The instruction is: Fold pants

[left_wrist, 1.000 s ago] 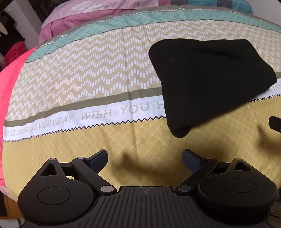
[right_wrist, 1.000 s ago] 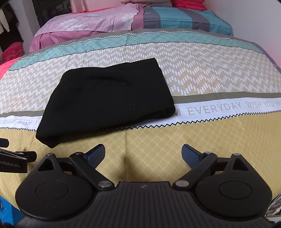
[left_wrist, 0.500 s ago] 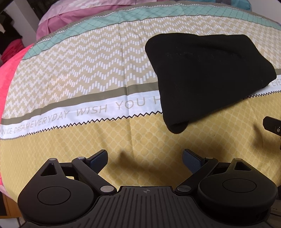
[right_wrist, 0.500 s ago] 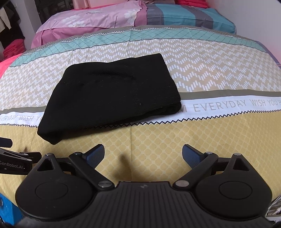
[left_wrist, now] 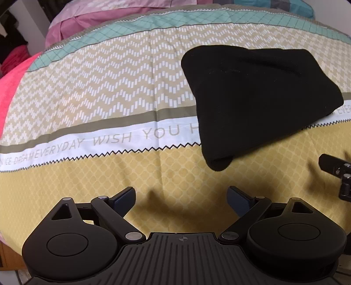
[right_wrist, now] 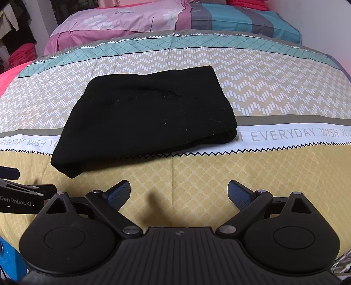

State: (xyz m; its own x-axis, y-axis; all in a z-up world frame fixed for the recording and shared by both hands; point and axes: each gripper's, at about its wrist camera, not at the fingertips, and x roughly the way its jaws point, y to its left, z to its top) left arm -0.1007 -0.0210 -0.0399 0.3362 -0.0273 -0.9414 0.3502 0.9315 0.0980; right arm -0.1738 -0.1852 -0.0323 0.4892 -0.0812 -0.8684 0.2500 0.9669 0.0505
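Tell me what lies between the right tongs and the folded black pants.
Only bare yellow patterned bedspread, seen in the right wrist view, separates the open right tongs from the folded black pants.

free room: bare bedspread (right_wrist: 219, 175) ahead of right gripper (right_wrist: 178, 195)
obstacle: folded pants (right_wrist: 149, 114), ahead-left
left gripper (left_wrist: 181, 200): pants (left_wrist: 258, 100) ahead-right

Pants (right_wrist: 144, 116): plain black. Bedspread (right_wrist: 263, 92): teal grid, beige-white chevrons, white lettered band, yellow lattice. Far pillow (right_wrist: 122, 19): pink floral.

White band of bedspread (left_wrist: 65, 149) reads "NICE DREAM EVERYDAY WISH YOU H"; right view: "EVERYDAY WISH YO". Left gripper (right_wrist: 17, 202) body: "GenRobot.AI".
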